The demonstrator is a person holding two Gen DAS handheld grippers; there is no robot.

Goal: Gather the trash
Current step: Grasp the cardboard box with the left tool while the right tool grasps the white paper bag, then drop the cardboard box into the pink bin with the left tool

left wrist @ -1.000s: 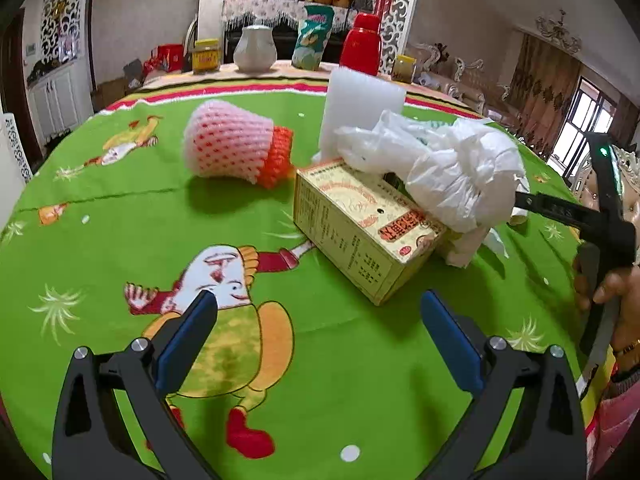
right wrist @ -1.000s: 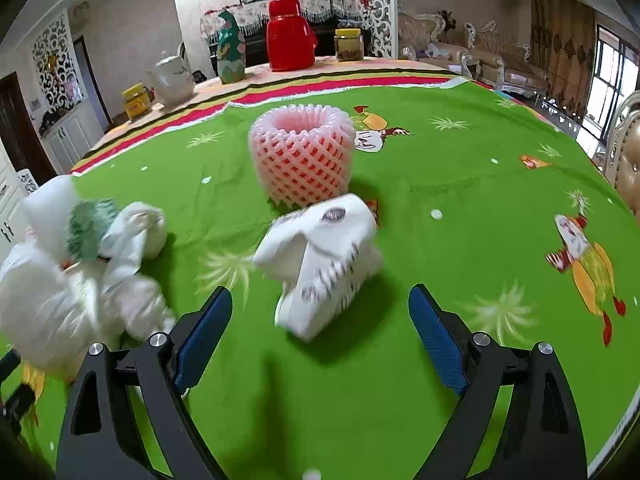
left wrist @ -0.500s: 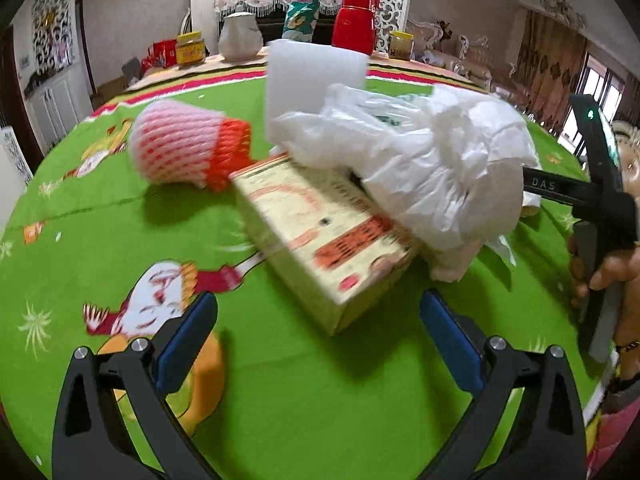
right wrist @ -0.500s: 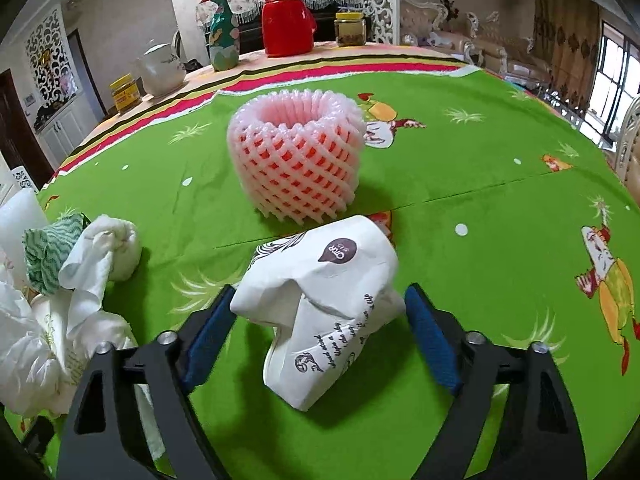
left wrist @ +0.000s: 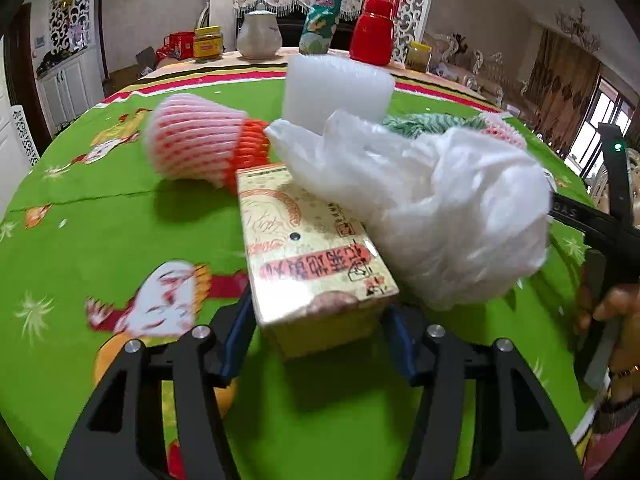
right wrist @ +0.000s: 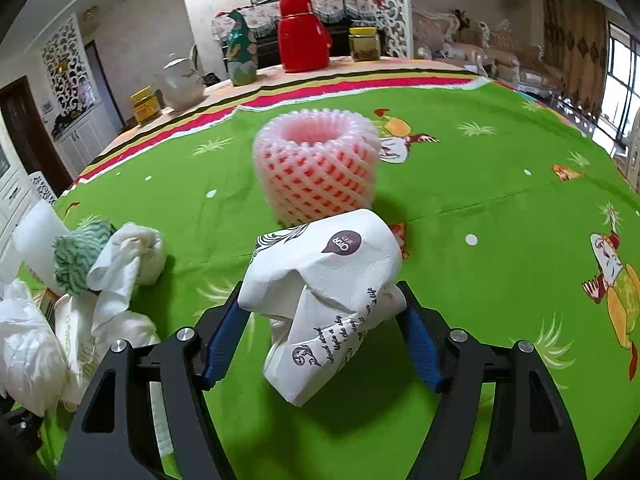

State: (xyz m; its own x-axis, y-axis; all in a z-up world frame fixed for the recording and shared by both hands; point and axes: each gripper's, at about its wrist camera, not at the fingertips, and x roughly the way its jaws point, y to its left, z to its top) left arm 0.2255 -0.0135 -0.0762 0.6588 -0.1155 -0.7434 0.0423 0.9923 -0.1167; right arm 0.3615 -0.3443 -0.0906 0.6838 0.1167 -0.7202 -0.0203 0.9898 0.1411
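Observation:
In the left wrist view my left gripper (left wrist: pixel 320 336) is shut on the near end of a yellow cardboard box (left wrist: pixel 308 248) that lies on the green tablecloth. A crumpled white plastic bag (left wrist: pixel 432 208) lies over the box's right side. A pink foam fruit net (left wrist: pixel 196 144) lies behind the box. In the right wrist view my right gripper (right wrist: pixel 320 336) is shut on a crumpled white paper bag (right wrist: pixel 328 296) with dark print. A second pink foam net (right wrist: pixel 316 168) stands upright just behind it.
A white foam block (left wrist: pixel 336 92) stands behind the plastic bag. Green-striped cloth (right wrist: pixel 80 252) and white plastic lie at the left of the right wrist view. A red flask (right wrist: pixel 302 34), a white teapot (right wrist: pixel 180 84) and jars stand at the table's far edge.
Both grippers moved forward and closed. The left one now clamps the yellow box, the right one clamps the white paper bag; both were open and short of them before.

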